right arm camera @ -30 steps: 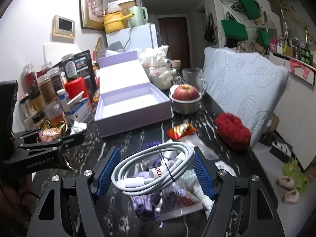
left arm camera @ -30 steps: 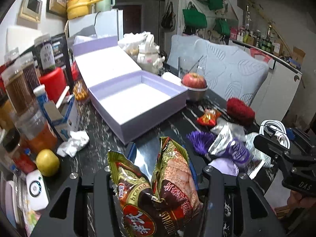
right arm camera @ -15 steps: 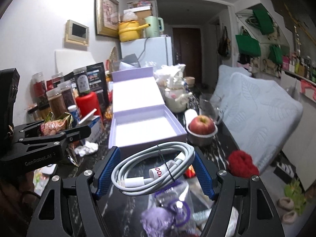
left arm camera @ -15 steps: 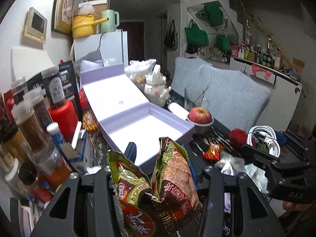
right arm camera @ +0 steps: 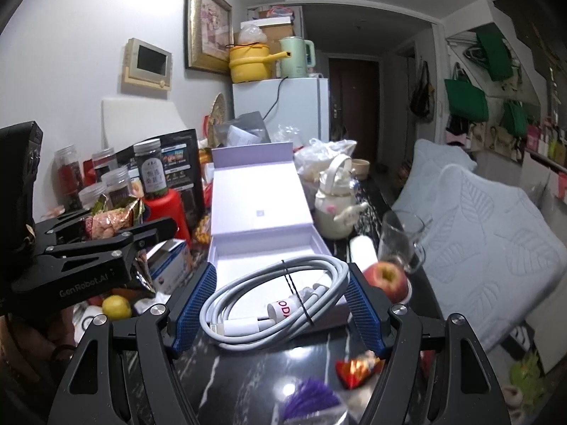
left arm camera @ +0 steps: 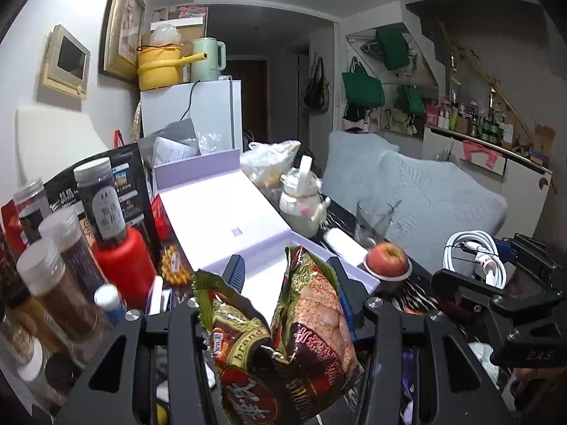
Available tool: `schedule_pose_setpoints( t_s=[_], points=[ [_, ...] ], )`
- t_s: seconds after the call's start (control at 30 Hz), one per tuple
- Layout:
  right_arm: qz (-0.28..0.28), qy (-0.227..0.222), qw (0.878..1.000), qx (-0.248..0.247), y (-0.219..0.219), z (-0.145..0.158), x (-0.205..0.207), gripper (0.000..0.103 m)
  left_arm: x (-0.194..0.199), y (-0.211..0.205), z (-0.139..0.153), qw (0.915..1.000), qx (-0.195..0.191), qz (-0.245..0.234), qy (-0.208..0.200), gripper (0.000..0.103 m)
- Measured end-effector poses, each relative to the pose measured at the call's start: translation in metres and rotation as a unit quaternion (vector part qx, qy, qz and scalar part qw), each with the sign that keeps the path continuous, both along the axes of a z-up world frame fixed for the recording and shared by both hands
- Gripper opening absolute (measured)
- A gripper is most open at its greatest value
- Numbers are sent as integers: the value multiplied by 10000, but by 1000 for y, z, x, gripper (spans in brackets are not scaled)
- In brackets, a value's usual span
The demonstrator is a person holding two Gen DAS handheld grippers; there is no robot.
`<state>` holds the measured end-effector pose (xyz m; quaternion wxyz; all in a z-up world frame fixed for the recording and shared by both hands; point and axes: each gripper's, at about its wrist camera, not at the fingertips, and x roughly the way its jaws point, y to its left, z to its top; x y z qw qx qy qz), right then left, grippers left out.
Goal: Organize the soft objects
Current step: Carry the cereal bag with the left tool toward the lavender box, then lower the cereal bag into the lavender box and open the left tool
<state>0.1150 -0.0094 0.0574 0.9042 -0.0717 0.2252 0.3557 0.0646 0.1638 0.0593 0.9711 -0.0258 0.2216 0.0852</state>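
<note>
A black marble-patterned table (right arm camera: 255,364) carries the clutter, and the biggest thing on it is the open lilac box (right arm camera: 262,248), lid laid back, its white tray bare. To its right an apple (right arm camera: 386,276) sits in a small bowl; jars and a red bottle (left arm camera: 122,265) crowd its left side.

Both hands are mid-carry, I'd say, bringing their loads towards that box. The right gripper (right arm camera: 276,304) is clamped on a coiled white cable (right arm camera: 273,304), blue pads pressing its sides, held just in front of the tray's near wall. The left gripper (left arm camera: 283,304) is closed on a crinkled snack packet (left arm camera: 283,336), which hangs before the box's near left corner.

Next, each load needs bringing over the near wall, lowering and letting go. With both grippers side by side, one probably ought to go first.
</note>
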Motion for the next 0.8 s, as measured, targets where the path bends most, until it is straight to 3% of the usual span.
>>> schedule_pose_setpoints(
  t_s=[0.5,0.8],
  points=[
    [257,-9,9993,-253,61,10,84,73,75,50,12,9987,45,440,-265,47],
    [270,133,9985,-447,100,-9,138,73,124,80,-10,9967,31,805,9,47]
  ],
)
